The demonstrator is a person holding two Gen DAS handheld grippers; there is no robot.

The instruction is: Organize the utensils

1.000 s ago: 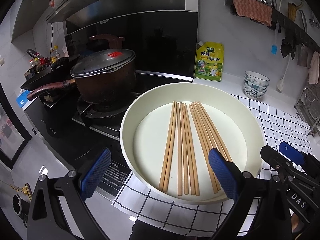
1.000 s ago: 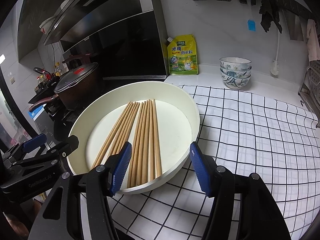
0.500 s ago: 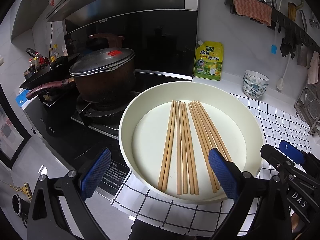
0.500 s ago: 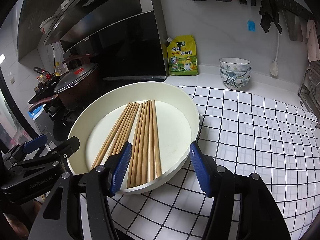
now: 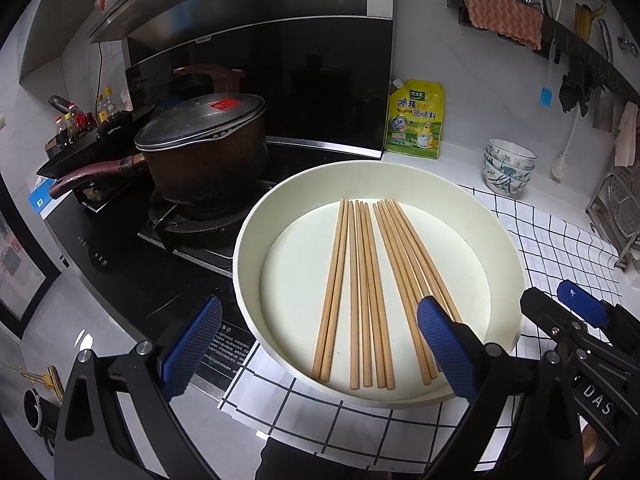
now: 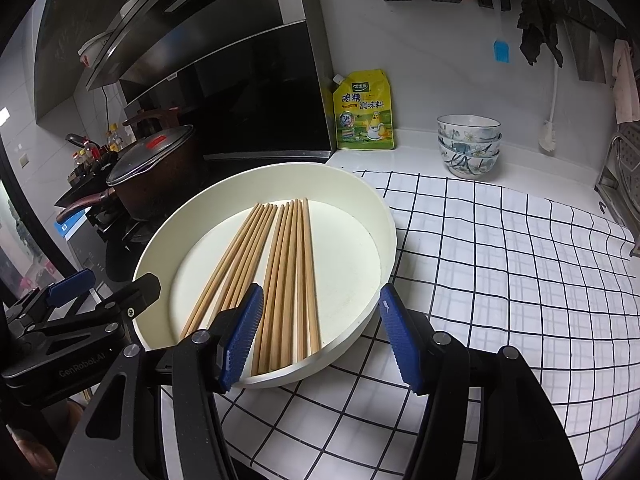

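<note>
Several wooden chopsticks [image 5: 368, 292] lie side by side in a round cream tray [image 5: 256, 220] on the counter; they also show in the right wrist view [image 6: 280, 264], in the tray [image 6: 384, 208]. My left gripper [image 5: 316, 348] is open and empty, hovering over the tray's near rim. My right gripper [image 6: 320, 336] is open and empty, over the tray's near right rim. Each gripper shows at the edge of the other's view.
A lidded dark pot [image 5: 204, 148] sits on the stove left of the tray. A yellow seasoning pouch [image 5: 416, 120] and stacked bowls [image 5: 508, 168] stand by the back wall. A checked cloth [image 6: 500, 280] covers the counter to the right. A metal rack [image 5: 620, 216] stands far right.
Both grippers have stayed open and nearly still. The view has shifted very slightly toward the tray.
</note>
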